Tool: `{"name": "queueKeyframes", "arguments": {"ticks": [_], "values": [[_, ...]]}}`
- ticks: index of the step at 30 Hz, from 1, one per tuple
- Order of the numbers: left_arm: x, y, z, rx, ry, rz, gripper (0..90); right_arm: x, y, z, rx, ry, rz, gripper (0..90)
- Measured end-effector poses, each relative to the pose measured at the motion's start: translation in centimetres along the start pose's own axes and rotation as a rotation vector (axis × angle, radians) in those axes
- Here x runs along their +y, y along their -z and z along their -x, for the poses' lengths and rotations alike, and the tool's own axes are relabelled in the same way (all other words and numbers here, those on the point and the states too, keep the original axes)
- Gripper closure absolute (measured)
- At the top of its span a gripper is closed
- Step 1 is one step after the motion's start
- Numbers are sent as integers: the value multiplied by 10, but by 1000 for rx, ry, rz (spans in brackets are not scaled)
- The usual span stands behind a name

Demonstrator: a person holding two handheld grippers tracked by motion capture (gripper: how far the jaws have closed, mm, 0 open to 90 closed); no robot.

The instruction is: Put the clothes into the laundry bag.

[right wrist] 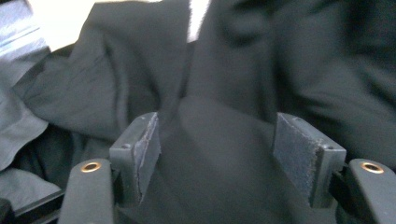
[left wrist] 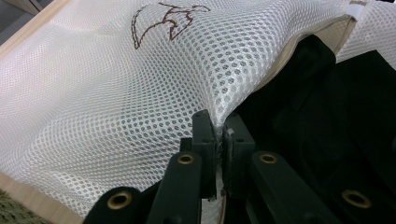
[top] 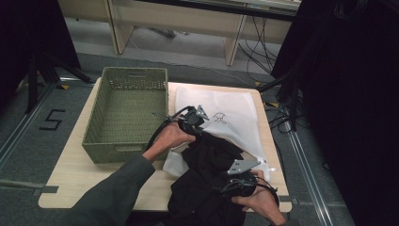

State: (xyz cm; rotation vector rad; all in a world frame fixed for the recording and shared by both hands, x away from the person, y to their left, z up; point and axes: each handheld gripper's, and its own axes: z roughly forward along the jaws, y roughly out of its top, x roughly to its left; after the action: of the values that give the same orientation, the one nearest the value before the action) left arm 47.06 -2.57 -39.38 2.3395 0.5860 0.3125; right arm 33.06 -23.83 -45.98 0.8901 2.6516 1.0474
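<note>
Mesh bag [left wrist: 140, 93] | left tongs [left wrist: 217, 126] pinch its rim | right tongs [right wrist: 217, 149] gape over black garment [right wrist: 261, 70] | next we grip and stuff

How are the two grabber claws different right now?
The left gripper is pinched shut on the white mesh bag; the right gripper is wide open. The left holds up the bag's edge; the right rests against the black garment. Both have black jaws.

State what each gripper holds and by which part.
The left gripper pinches the white mesh bag at the edge of its opening. The right gripper is open around a fold of the black garment, unclamped.
</note>
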Motion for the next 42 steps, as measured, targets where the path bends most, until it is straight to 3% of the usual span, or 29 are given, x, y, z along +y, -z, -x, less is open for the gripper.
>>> {"name": "queueKeyframes", "arguments": {"ticks": [1, 3, 4, 5, 6, 7, 10, 11, 12, 13, 14, 15, 17, 21, 24, 25, 26, 27, 28, 29, 32, 33, 34, 36, 40, 42], "values": [[0, 0, 0, 2, 4, 5, 852, 0, -5, -2, 4, 14, -16, 308], [0, 0, 0, 3, 8, 7, 852, -2, -20, -6, 16, 46, -106, 318], [0, 0, 0, 2, 10, 5, 853, -5, -26, -6, 6, 61, -136, 348], [0, 0, 0, 1, 11, 5, 853, -7, -34, -4, -30, 105, -189, 434], [0, 0, -1, 1, 11, 5, 853, -7, -36, -4, -28, 111, -198, 478], [0, 0, 0, 0, 12, 6, 853, -4, -35, -3, -16, 112, -188, 685], [0, 0, 1, 3, 13, 9, 854, 0, -34, 4, -16, 184, -186, 808], [0, 0, 2, -1, 10, 12, 854, 2, -30, 4, -47, 154, -162, 820], [0, 1, 3, -4, 5, 8, 854, 5, -26, 7, -71, 154, -138, 824], [0, 0, 4, -8, 9, 7, 854, 9, -21, 13, -105, 152, -75, 827], [0, 0, 4, -13, -5, -3, 854, 15, -14, 17, -134, 115, -41, 831], [0, 0, 4, -14, -14, -7, 854, 24, -8, 26, -186, 118, -1, 832], [1, 0, 5, -10, 2, 3, 854, 39, -5, 41, -243, 101, 39, 833], [2, 1, 4, -14, 0, 1, 856, 61, -24, 75, -367, 115, 32, 833], [0, 1, 2, -7, 3, 2, 856, 64, -45, 89, -439, 106, -7, 825], [0, 1, 1, -8, -6, -3, 856, 65, -52, 94, -436, 122, -14, 808], [-1, 0, 1, -3, 2, -2, 856, 65, -53, 94, -429, 103, -18, 778], [-1, 0, 0, -5, 3, -3, 856, 65, -53, 92, -396, 51, -12, 715], [-1, 0, -1, -8, 2, -3, 856, 66, -50, 92, -387, 76, -4, 670], [-2, 0, -2, -11, 6, -2, 856, 66, -45, 87, -367, 29, 15, 597], [-3, 0, -3, -4, 27, 3, 855, 63, -21, 71, -297, 23, 77, 443], [-3, 1, -5, -7, 12, -7, 855, 61, -13, 64, -261, 10, 91, 423], [-4, 0, -5, -9, 28, 1, 854, 58, -8, 58, -234, 24, 109, 420], [-4, -1, -5, -7, 30, -1, 854, 49, 3, 38, -131, 19, 110, 405], [-3, -2, -6, -10, 17, -15, 852, 32, -1, 8, -15, 11, 121, 376], [-3, -2, -6, -9, 17, -16, 852, 29, -11, -5, 44, 43, 100, 366]]}}
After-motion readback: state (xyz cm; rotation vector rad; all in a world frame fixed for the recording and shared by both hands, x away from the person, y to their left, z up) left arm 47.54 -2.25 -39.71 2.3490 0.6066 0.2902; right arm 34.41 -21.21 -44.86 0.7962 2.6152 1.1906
